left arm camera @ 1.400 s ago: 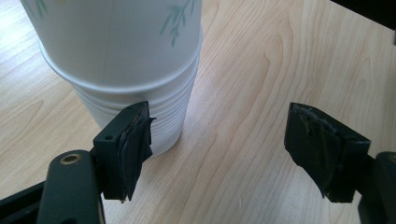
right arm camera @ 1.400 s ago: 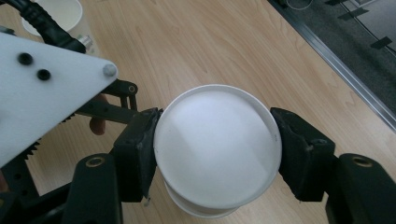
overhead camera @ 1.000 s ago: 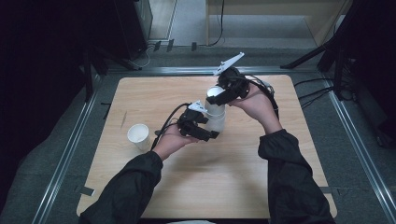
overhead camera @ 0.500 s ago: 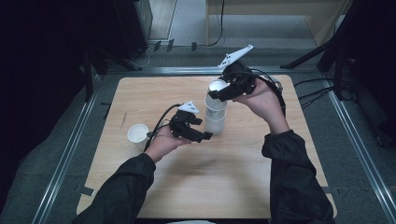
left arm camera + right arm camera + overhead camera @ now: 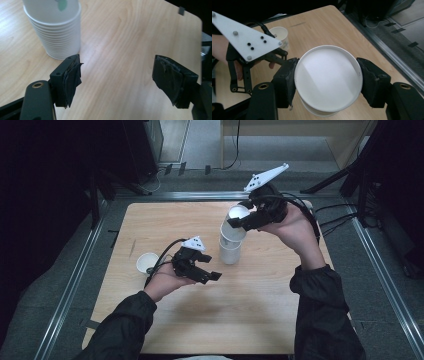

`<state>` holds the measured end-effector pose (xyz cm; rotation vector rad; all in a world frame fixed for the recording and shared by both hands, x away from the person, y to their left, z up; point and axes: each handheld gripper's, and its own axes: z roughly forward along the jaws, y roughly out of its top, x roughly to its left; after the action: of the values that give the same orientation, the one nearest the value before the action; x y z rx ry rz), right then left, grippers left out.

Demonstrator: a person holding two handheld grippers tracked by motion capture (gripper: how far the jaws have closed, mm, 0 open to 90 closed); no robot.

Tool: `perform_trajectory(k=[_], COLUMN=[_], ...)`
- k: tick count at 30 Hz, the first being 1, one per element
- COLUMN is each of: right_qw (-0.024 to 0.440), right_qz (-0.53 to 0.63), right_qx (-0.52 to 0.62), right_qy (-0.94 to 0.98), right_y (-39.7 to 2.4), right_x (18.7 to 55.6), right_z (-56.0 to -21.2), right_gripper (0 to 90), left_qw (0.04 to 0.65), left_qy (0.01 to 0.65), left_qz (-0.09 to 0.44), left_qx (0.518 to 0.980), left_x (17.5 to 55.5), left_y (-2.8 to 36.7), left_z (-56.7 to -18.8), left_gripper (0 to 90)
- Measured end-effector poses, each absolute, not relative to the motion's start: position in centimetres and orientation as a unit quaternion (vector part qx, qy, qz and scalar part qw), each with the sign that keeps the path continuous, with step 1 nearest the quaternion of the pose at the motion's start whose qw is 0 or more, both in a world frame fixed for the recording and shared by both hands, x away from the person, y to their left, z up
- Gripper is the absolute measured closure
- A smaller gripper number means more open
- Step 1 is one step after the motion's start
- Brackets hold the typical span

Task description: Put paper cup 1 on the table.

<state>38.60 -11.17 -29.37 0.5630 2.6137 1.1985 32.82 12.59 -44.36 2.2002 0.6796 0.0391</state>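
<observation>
Single cup (image 5: 146,263): white paper cup, standing alone at the left of the wooden table (image 5: 165,220); upright, mouth up, interior shadowed. In the right gripper view it sits at upper left (image 5: 279,33), behind the other hand.
Left gripper (image 5: 212,276): held low over the table, just right of the single cup, jaws pointing toward the right. Jaws spread with nothing between them; in its own view (image 5: 117,75) only bare wood shows between the two worn black pads.
Cup stack (image 5: 230,248): white nested paper cups standing on the table, centre right, just beyond the left gripper's tips. Many thin rims ring the sides, close together (image 5: 58,37). Long axis vertical, mouth up.
Lifted cup (image 5: 237,222): white, smooth-sided, plain white inside, round rolled rim. Pinched across its rim by the right gripper; its base sits above the cup stack, and whether it has cleared the stack I cannot tell.
Lifted cup, heading: axis tilted off vertical, mouth up and leaning toward the left, base down toward the stack. Seen almost straight into the mouth in the right gripper view (image 5: 328,80).
Right gripper (image 5: 244,220): raised above the table, right of centre, jaws reaching leftward. Pads pressed on opposite sides of the lifted cup's rim.
</observation>
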Motion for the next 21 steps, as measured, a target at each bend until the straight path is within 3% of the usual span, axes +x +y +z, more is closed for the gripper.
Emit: perform_trajectory(k=[10,21], right_qw=[0.073,0.06], right_qz=[0.409,0.408], right_qx=[0.201,0.229], right_qy=[0.887,0.882], right_y=[-12.0,-13.3], right_x=[36.2,34.4], right_z=[-30.7,-33.7], right_gripper=[36.9,36.9], left_qw=[0.409,0.404], left_qy=[0.251,0.236], left_qz=[0.002,-0.01], left_qx=[0.878,0.884], left_x=[30.9,31.2], left_y=[13.3,13.4], left_z=[-43.8,-44.3], left_gripper=[23.1,23.1])
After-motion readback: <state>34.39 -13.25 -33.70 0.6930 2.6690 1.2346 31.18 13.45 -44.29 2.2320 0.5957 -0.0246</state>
